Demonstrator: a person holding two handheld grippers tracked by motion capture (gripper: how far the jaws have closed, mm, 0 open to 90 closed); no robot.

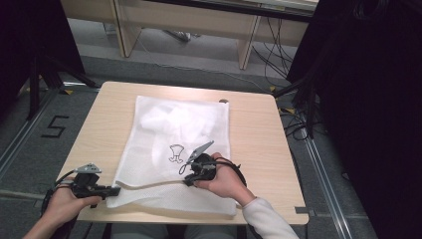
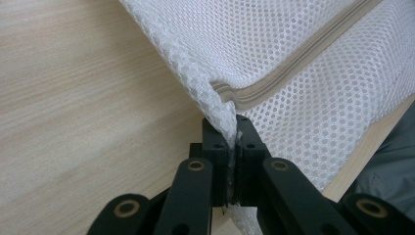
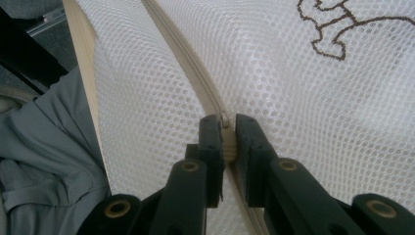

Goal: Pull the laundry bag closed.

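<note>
L gripper (image 2: 234, 134) fingers clamped tight on the corner of the mesh bag (image 1: 174, 129), fabric pinched flat between the pads, right at the zip (image 2: 293, 68) end. R gripper (image 3: 225, 129) fingers closed on the zip line; what sits between them, prob the slider, is mostly covered by the pads and hard to make out. In the high view R fingertips are hidden under the hand (image 1: 226, 181). Bag contents show only as pale folds through the mesh. Table (image 1: 99, 129) under both, grey clothing just past its edge near R fingers. Bag: white, flat on the table, stretching away from both fingers, small outline logo (image 1: 175, 153) just beyond R gripper.
</note>
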